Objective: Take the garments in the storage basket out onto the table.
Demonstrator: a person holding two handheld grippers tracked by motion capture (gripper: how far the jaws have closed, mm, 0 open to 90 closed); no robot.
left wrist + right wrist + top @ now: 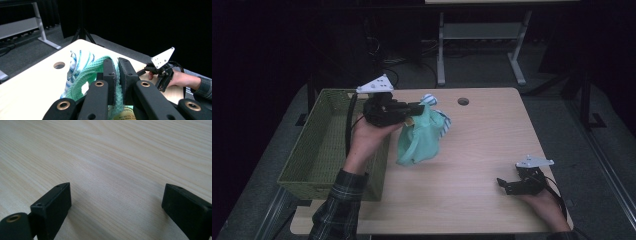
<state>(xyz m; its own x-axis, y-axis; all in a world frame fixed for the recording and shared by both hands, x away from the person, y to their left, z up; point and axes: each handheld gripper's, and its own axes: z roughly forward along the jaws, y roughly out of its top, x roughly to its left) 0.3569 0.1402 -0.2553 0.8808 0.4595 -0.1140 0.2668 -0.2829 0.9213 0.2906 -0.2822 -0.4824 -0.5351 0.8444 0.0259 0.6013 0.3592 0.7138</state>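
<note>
The mint-green garment (421, 135) hangs in the air above the wooden table (482, 150), its lower folds drooping toward the tabletop, though whether the hem touches the wood is hard to tell from the high view. A striped blue-and-white part of it shows at the top and on the far side. The left gripper (416, 109) has it pinched near the top; in the left gripper view the two black jaws are pressed together on a thick fold of the green cloth (85, 80).

Just beside the garment, at the table's left edge, stands the green woven basket (319, 145), which looks empty as far as its inside can be seen. The lifted cloth hangs between the basket and the middle of the table, so the pick-up seems done, while carrying it over the rim and letting go appear to be left.

The right gripper (503, 184) rests low at the near right corner of the table, well apart from the garment. In the right gripper view its jaws stand wide apart over bare wood, holding nothing.
</note>
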